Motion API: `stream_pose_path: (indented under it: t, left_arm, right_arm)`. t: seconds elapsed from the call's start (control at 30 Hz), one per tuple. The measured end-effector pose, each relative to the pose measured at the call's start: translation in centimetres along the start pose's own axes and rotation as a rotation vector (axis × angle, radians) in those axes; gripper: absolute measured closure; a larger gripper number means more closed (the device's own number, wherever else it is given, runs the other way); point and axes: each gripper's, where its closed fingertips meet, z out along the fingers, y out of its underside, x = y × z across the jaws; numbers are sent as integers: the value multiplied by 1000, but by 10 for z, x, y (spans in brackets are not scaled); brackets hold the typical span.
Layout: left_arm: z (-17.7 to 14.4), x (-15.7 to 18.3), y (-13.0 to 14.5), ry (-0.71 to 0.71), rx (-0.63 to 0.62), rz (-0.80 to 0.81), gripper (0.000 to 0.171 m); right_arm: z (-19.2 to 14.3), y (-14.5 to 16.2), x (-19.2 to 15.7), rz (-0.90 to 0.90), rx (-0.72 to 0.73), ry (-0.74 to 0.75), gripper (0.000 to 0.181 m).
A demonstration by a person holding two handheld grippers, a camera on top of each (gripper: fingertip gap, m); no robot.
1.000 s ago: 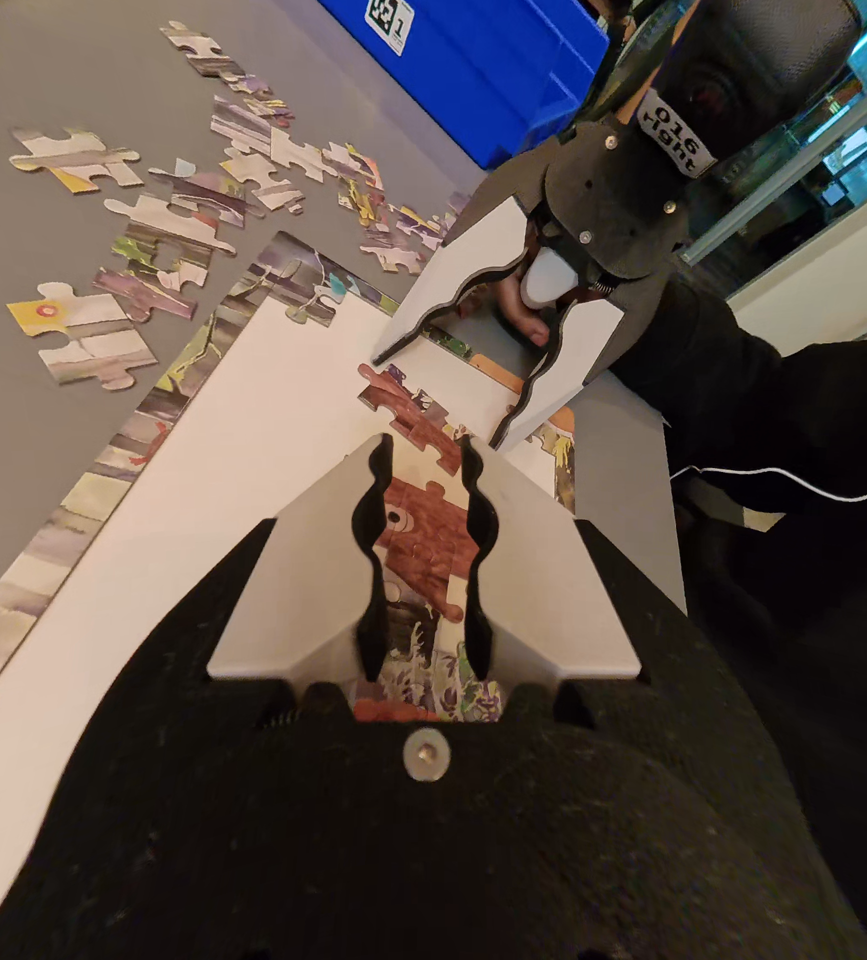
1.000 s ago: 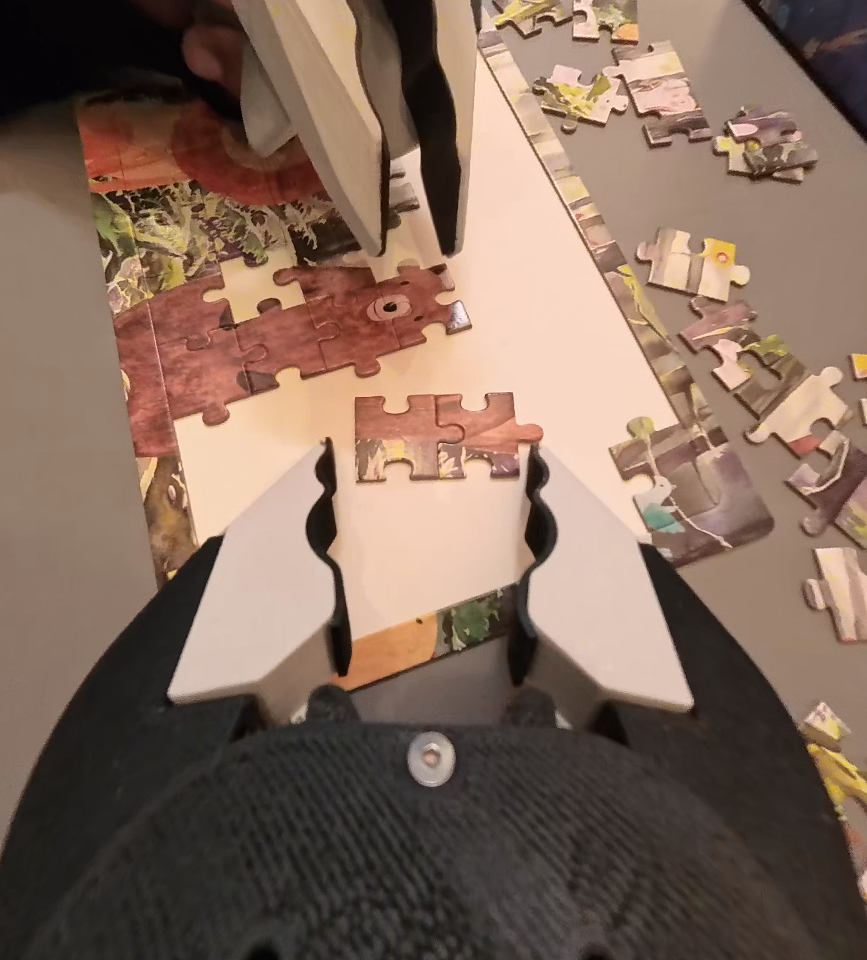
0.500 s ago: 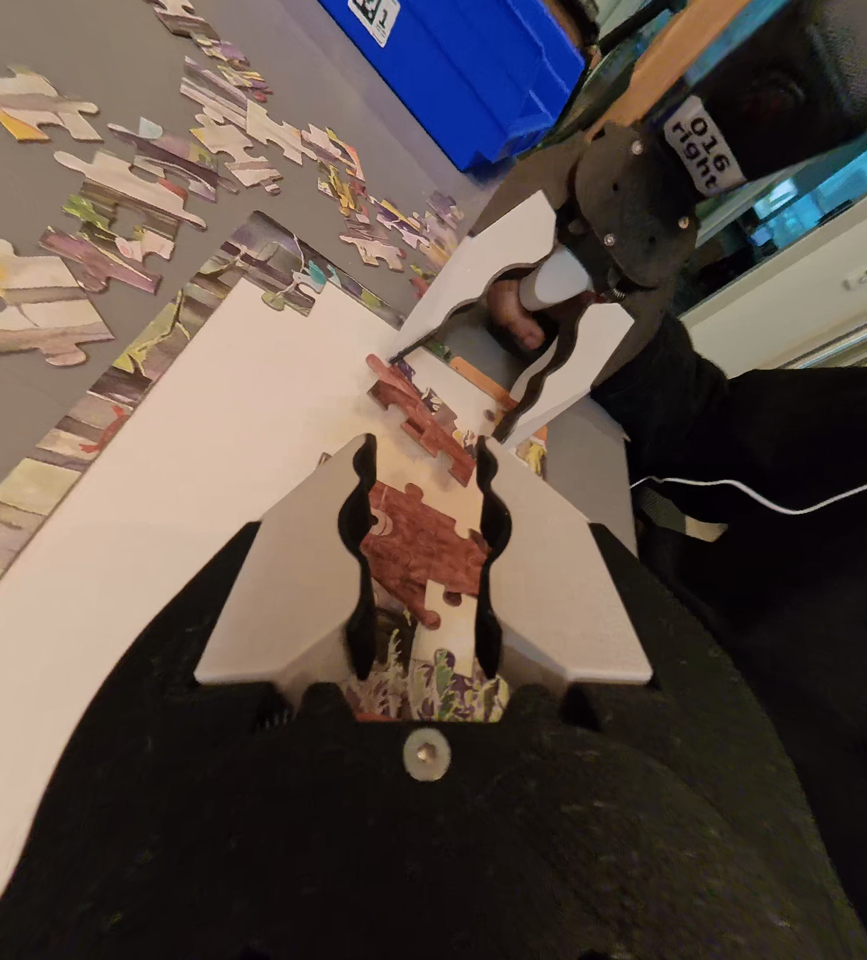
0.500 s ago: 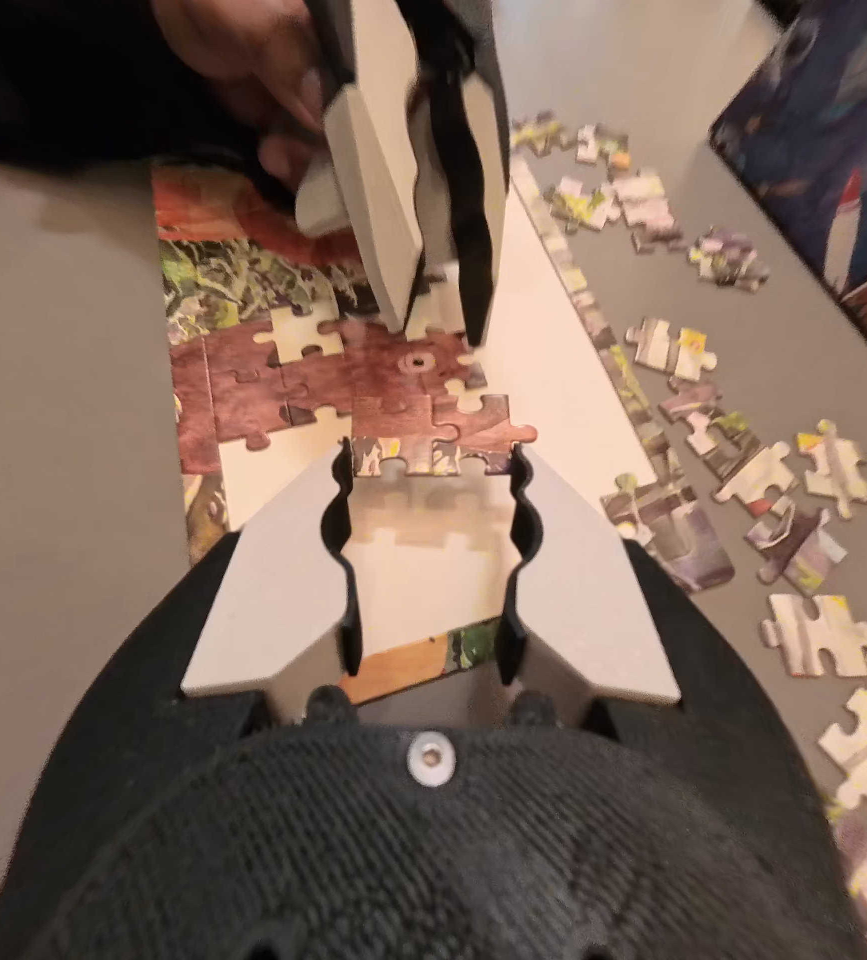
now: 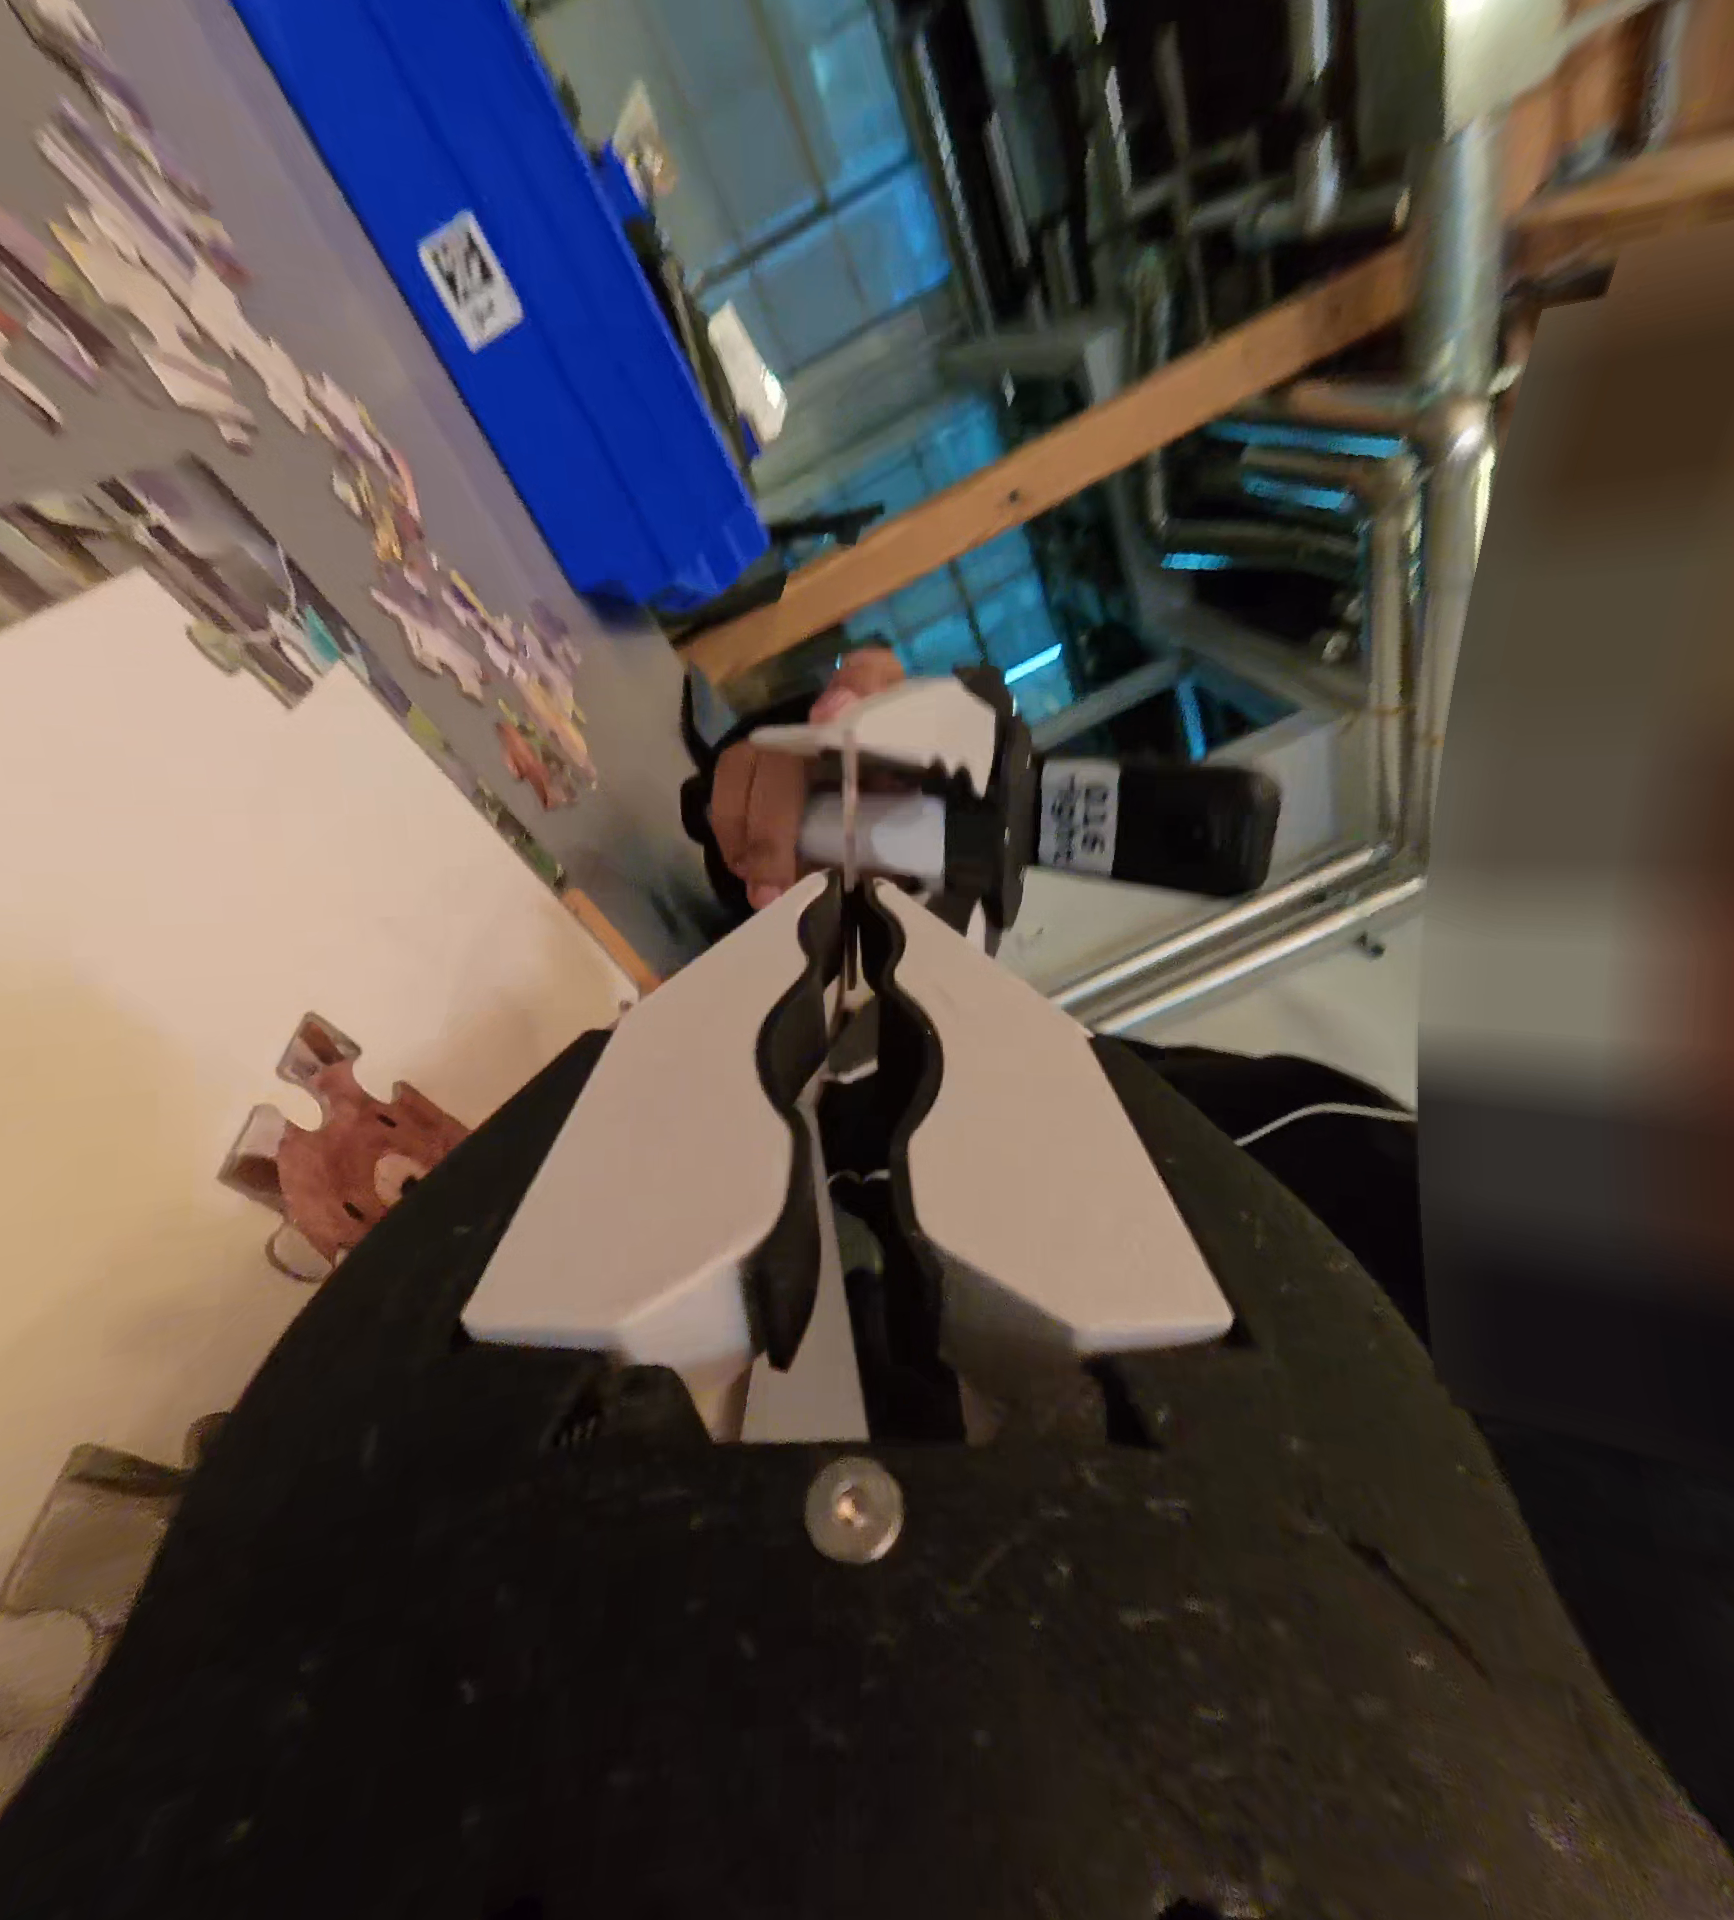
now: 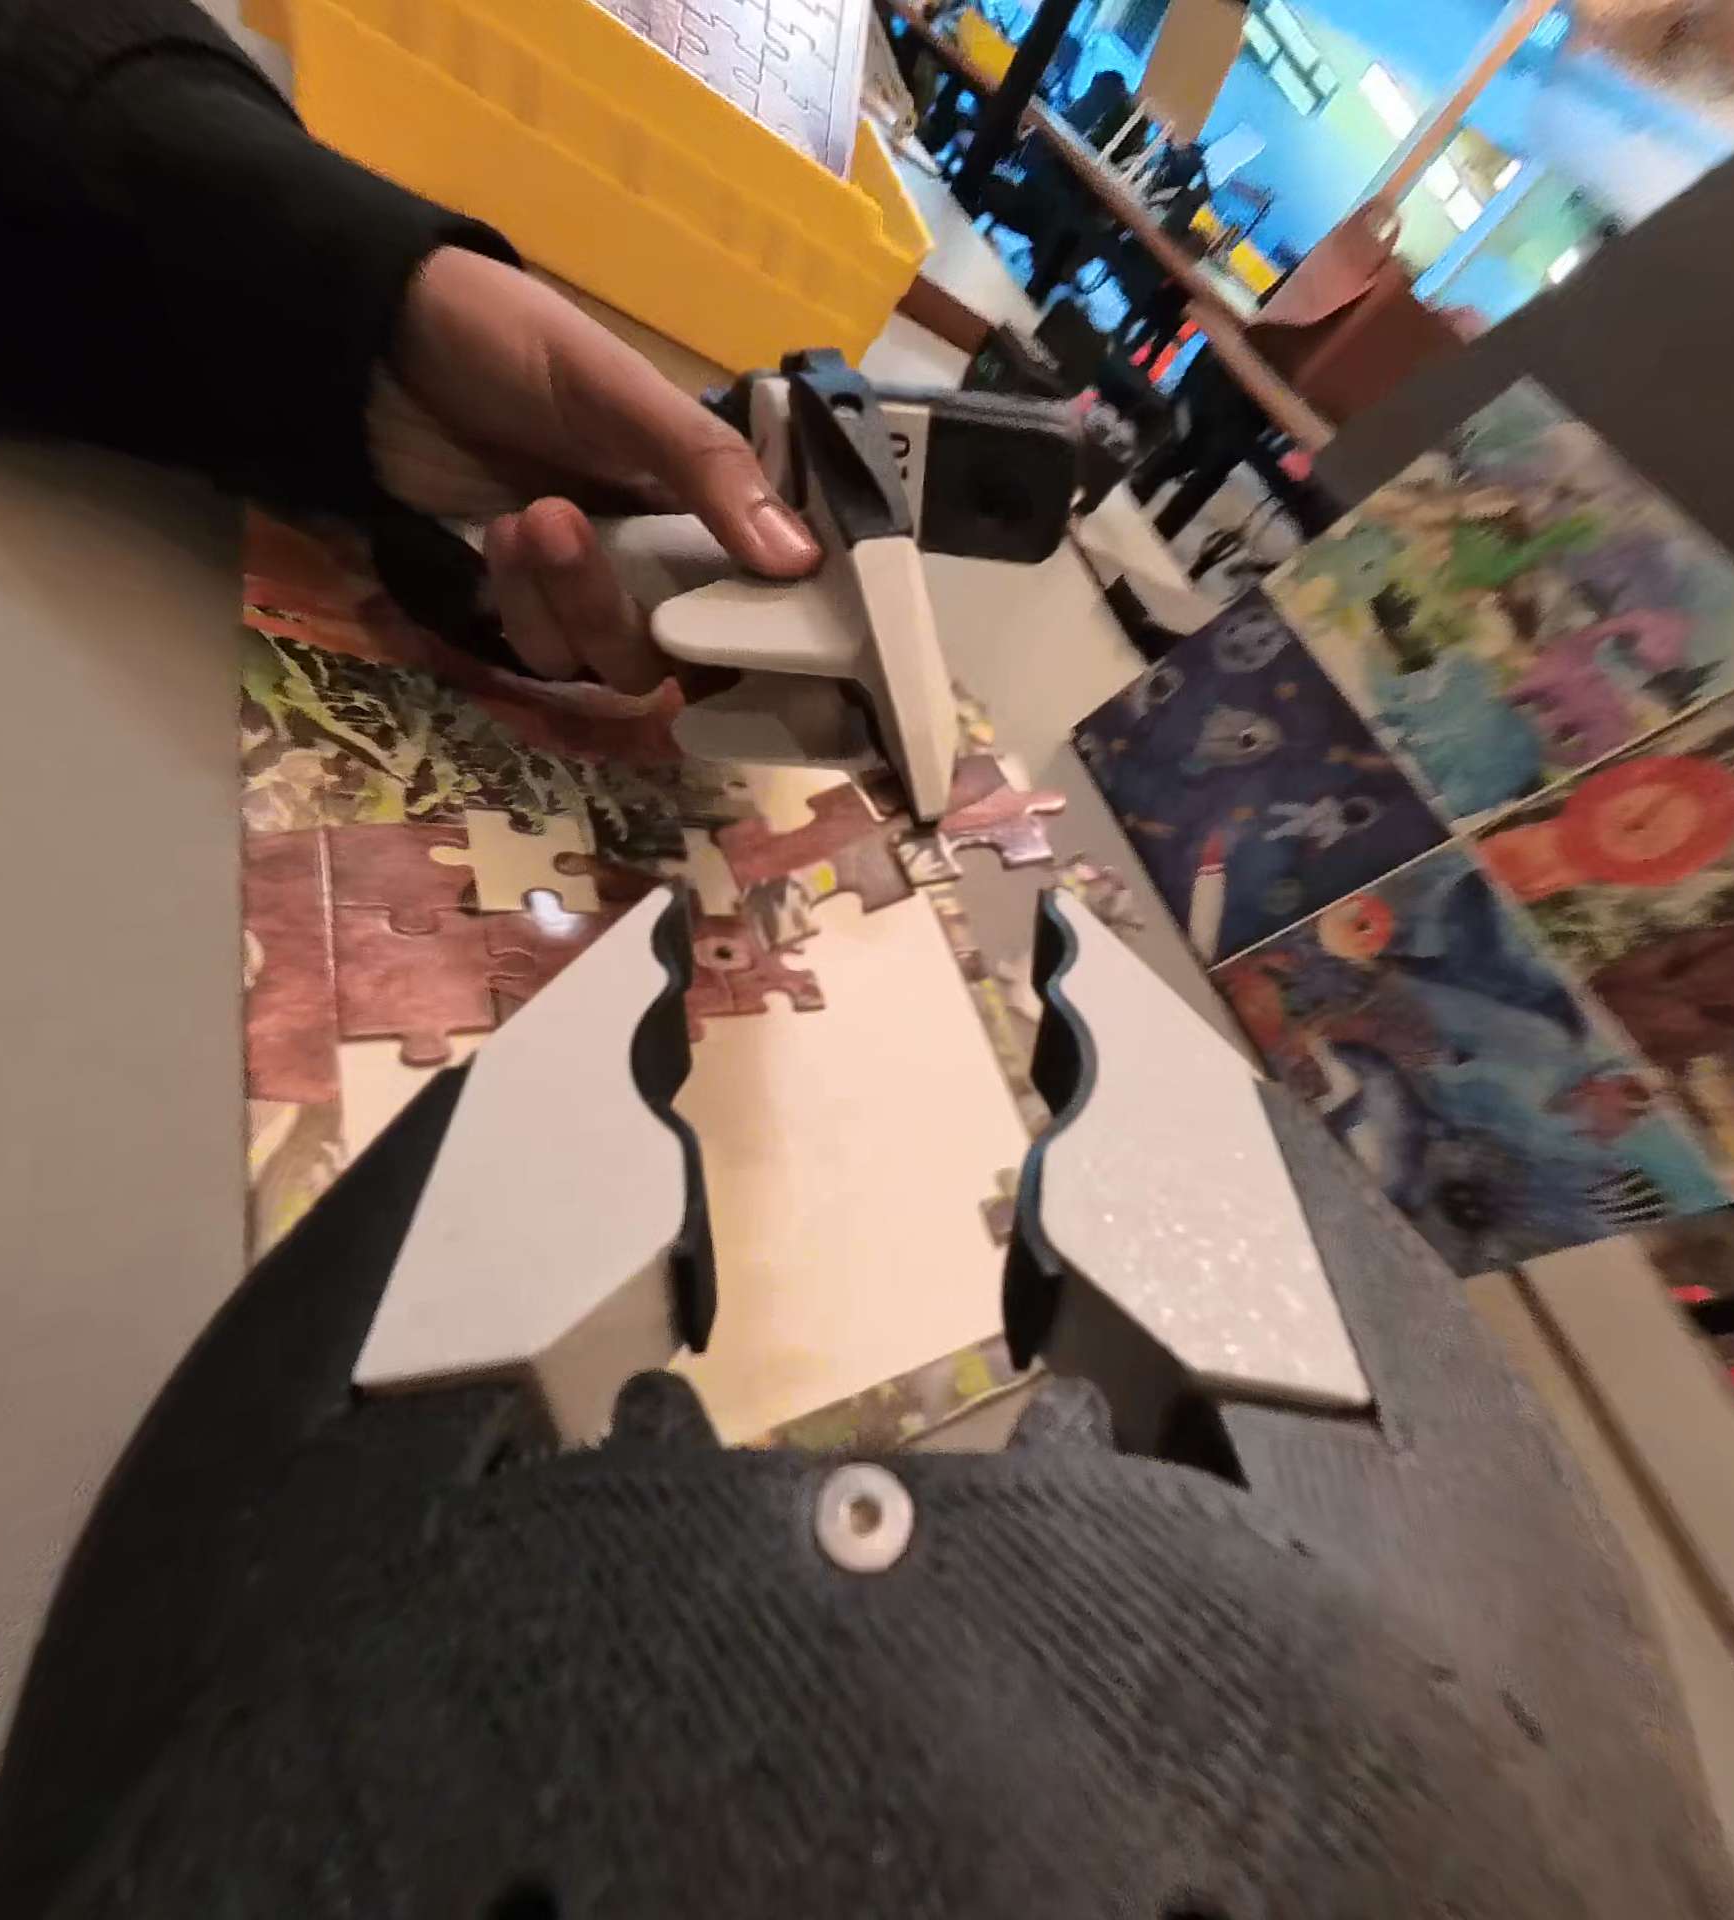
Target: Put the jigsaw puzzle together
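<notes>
The puzzle's white board point(image 6: 842, 1143) holds an assembled brown and green part point(image 6: 375, 935) at its left end. My left gripper point(image 5: 847, 914) is rolled on its side and shut on a brown two-piece section point(image 6: 998, 821). That section shows as a thin edge between the jaws point(image 5: 847, 769). In the right wrist view the left gripper point(image 6: 925, 810) holds the section low, beside the assembled part. My right gripper point(image 6: 861, 904) is open and empty above the bare board, and it also shows in the left wrist view point(image 5: 801, 790).
Loose pieces point(image 5: 219, 343) lie blurred on the grey table beside a blue bin point(image 5: 551, 312). A yellow bin point(image 6: 634, 187) stands behind the person's hand point(image 6: 582, 416). A picture-covered puzzle box point(image 6: 1517, 831) lies to the right of the board. Border pieces point(image 6: 988, 997) line the board's edge. My left and right fingertips are right by each other.
My left gripper has rolled sideways and shut on the two-piece section that lay between the right gripper's fingers. My right gripper has drawn back, tilted up and opened wider.
</notes>
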Motion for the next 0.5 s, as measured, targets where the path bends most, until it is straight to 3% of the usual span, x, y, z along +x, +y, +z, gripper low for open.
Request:
stream_pose_path:
  t: [0.07,0.17,0.23,0.33,0.5]
  left_arm:
    - [-6,1,-9,12,58,-16,171]
    - [-11,2,-15,14,97,-10,171]
    - [-13,1,-18,9,114,6,171]
    - [-15,1,-21,2,126,27,171]
    - [-16,8,-24,53,149,26,171]
  right_arm:
    - [-2,-7,5,-135,6,122,122]
    - [-3,-15,10,-255,72,314,147]
    - [4,-4,5,-277,23,315,151]
    - [13,13,2,-141,-53,237,144]
    - [11,17,4,261,-16,86,126]
